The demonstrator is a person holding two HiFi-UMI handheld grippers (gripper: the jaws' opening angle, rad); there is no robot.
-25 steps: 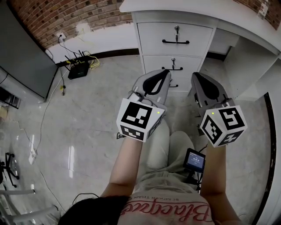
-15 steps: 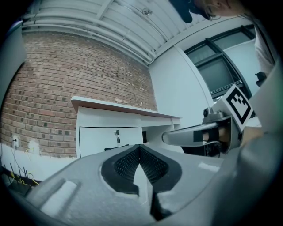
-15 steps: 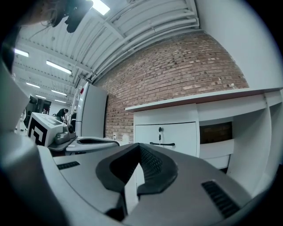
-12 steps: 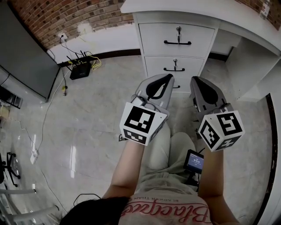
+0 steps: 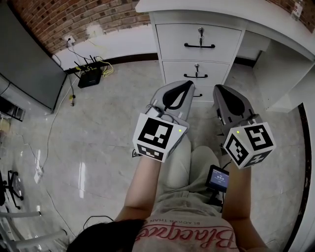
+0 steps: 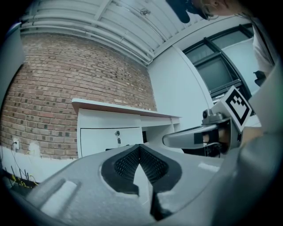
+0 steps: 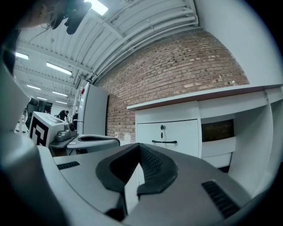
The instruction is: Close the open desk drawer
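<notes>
A white desk [image 5: 206,10] holds a stack of drawers. The top drawer [image 5: 172,42] has a black handle and a key, and so does the second drawer [image 5: 216,71]. A third drawer below is mostly hidden by my grippers. No drawer front visibly stands out from the others. My left gripper [image 5: 189,84] is shut and empty, held level a short way in front of the lower drawers. My right gripper [image 5: 219,89] is beside it, also shut and empty. The left gripper view shows the closed jaws of the left gripper [image 6: 140,148] pointing at the top drawer [image 6: 95,139]. The right gripper view shows the shut right gripper [image 7: 139,148].
A black router [image 5: 89,78] with cables lies on the floor by the brick wall, under a wall socket [image 5: 69,41]. A dark grey panel [image 5: 24,64] stands at left. The desk's knee space [image 5: 275,69] opens at right. A small screen device [image 5: 217,179] hangs at the person's waist.
Hardly anything: the head view has shifted slightly. Both grippers hang in the same place before the drawers and stay shut.
</notes>
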